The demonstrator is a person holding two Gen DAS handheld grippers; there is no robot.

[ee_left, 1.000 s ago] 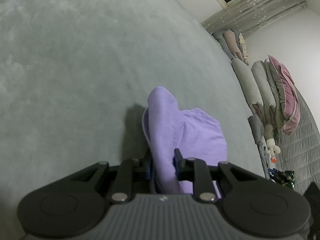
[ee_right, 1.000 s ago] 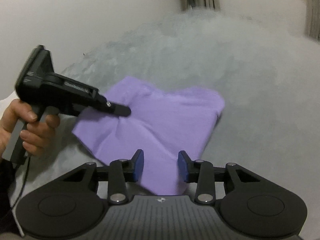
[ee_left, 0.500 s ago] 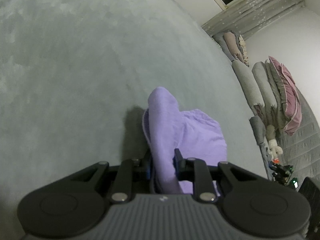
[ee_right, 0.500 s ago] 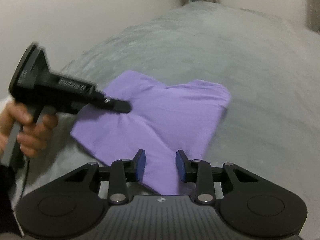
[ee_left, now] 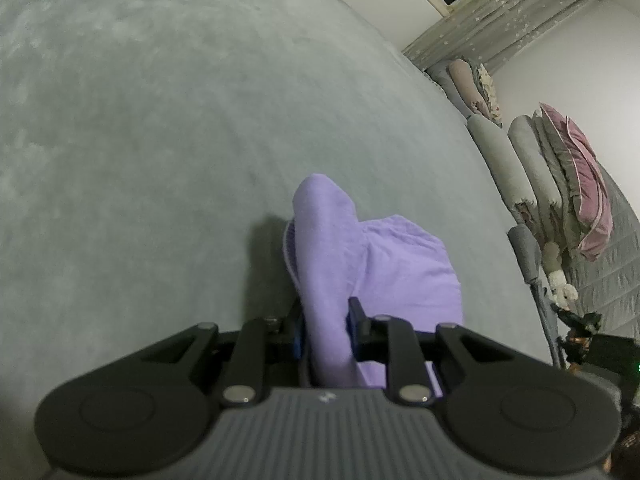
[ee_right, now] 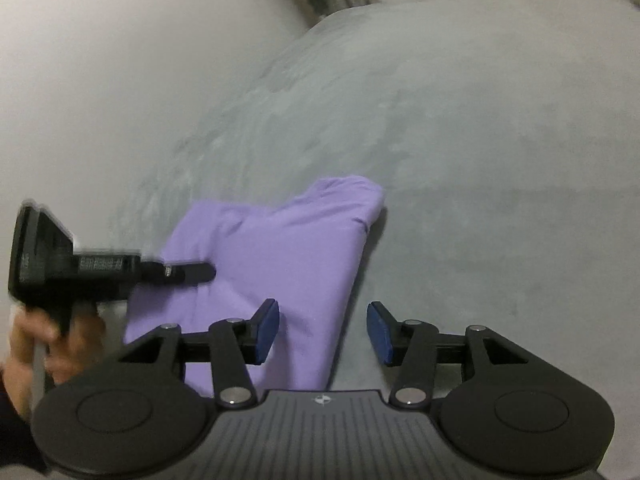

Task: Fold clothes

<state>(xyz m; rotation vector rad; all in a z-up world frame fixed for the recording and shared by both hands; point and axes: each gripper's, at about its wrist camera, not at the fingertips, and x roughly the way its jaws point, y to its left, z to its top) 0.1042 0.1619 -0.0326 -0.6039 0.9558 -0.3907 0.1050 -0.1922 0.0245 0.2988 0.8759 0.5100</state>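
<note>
From the left wrist camera, the left gripper (ee_left: 326,322) has its jaws closed on a raised ridge of the purple garment (ee_left: 384,264), which stands up between them and runs straight ahead along the line the fingers point. The rest of the cloth spreads to the right of that ridge, flat on the grey carpet (ee_left: 140,140). Pillows (ee_left: 560,184) line the far right wall, well apart from the work.

From the right wrist camera, the right gripper (ee_right: 323,330) has nothing pinched; its jaws are opening, and the garment's (ee_right: 280,248) near right edge passes between the blue pads, closer to the left pad, untouched by either. The cloth's long axis runs from just under these jaws away and slightly right to a rounded far corner. The left gripper (ee_right: 192,273), held by a hand (ee_right: 48,344), bites the cloth on its left side. So the free near edge lies nearest the right gripper, which I judge is the one placed to take it.
</note>
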